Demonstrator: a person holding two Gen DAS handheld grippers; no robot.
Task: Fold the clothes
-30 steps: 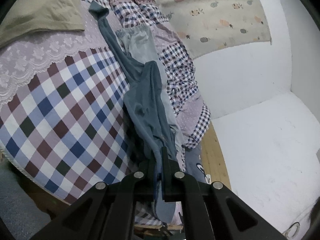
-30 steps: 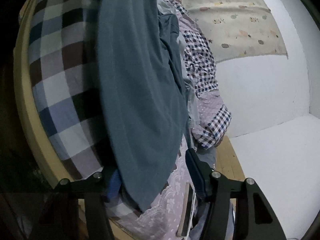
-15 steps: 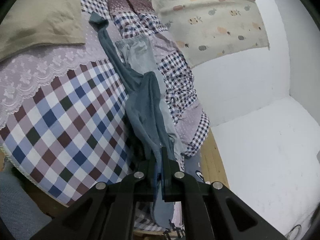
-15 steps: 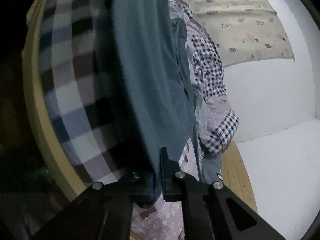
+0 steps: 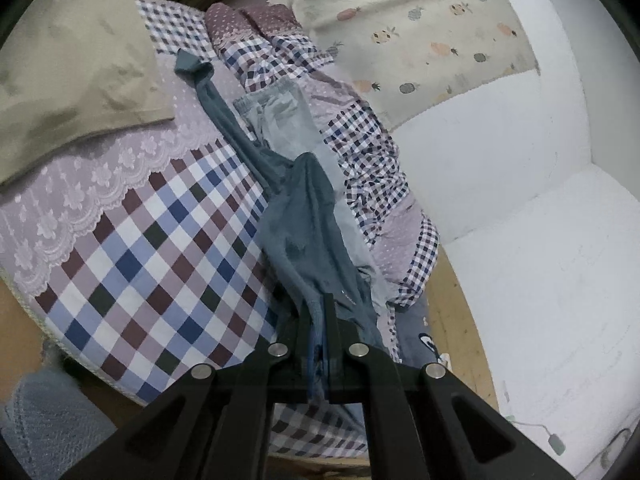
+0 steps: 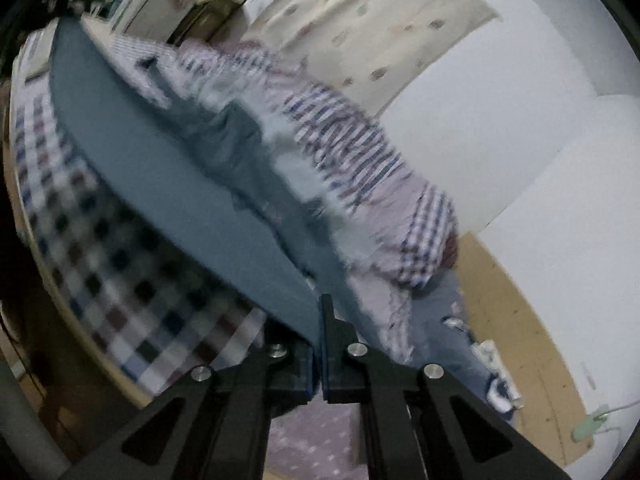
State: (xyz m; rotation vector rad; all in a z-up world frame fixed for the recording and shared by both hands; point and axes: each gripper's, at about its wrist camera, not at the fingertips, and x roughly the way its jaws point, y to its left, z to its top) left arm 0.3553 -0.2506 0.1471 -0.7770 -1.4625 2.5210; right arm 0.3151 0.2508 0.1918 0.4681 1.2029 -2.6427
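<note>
Left wrist view, left gripper [image 5: 318, 322] jaws clenched on teal garment [image 5: 296, 224] over checked bed [image 5: 160, 264], right gripper [image 6: 320, 320] jaws clamping same garment's edge, blurred.

A checked bed [image 5: 152, 248] bears a teal garment [image 5: 296, 224], pillow [image 5: 72, 80] and rumpled quilt [image 5: 360, 152].

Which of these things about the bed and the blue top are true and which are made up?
1. The left gripper is shut on the teal garment. True.
2. The right gripper has wide open jaws. False: it is shut on the teal garment too.
3. A tan pillow lies on the checked bedspread. True.
4. The cloth on the wall shows cars. False: it shows pineapples.
5. The pale grey trousers hang on the wall. False: they lie on the bed.
</note>
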